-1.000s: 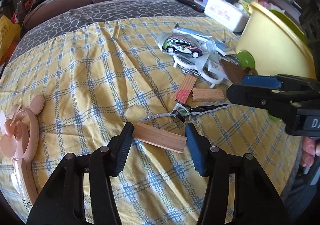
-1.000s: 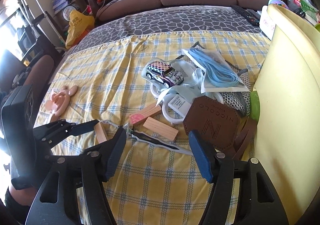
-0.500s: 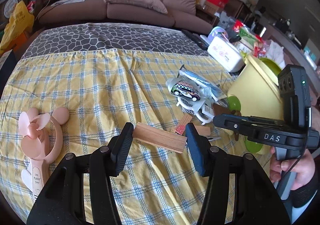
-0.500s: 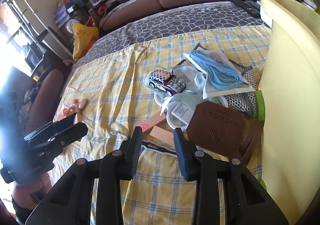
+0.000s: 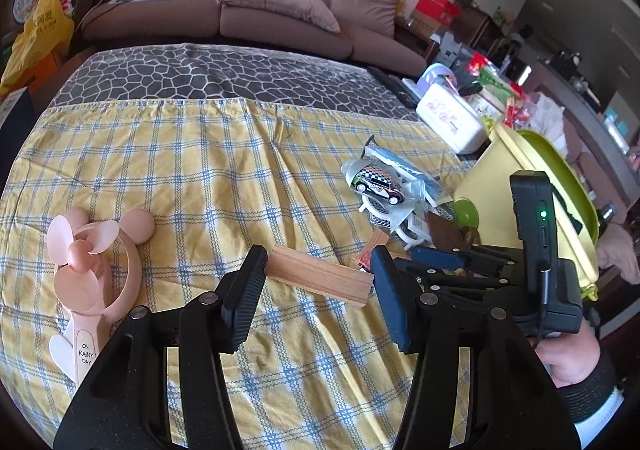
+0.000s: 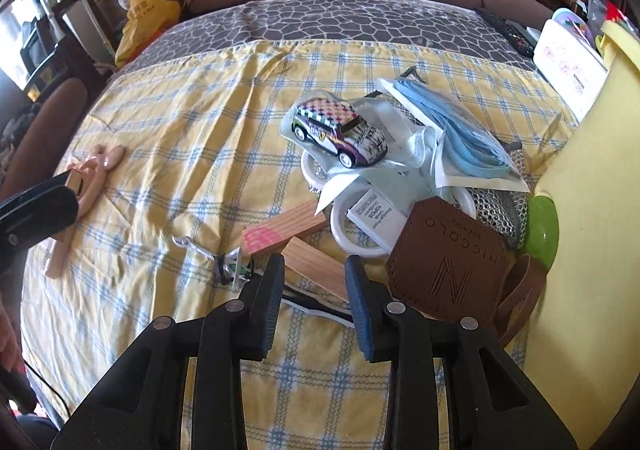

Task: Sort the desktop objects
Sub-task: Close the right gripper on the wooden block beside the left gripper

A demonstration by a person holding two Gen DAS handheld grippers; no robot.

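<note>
Narrowed since earlier: right tongs now clamp second wooden block lying on yellow checked surface. Left tongs grip lifted wooden block. Next: lift, carry toward yellow bin.

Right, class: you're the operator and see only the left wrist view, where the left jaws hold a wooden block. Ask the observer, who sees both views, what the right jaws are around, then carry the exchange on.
Observer: The right gripper has its jaws on either side of a plain wooden block, and the pads look pressed against it.
Operator: Is anything close enough to get dragged along?
Observer: A pink-ended block lies just beyond it, by its far end.
Operator: And on the yellow tub side?
Observer: A brown leather tag stamped NICCOLO lies right beside that jaw.
</note>
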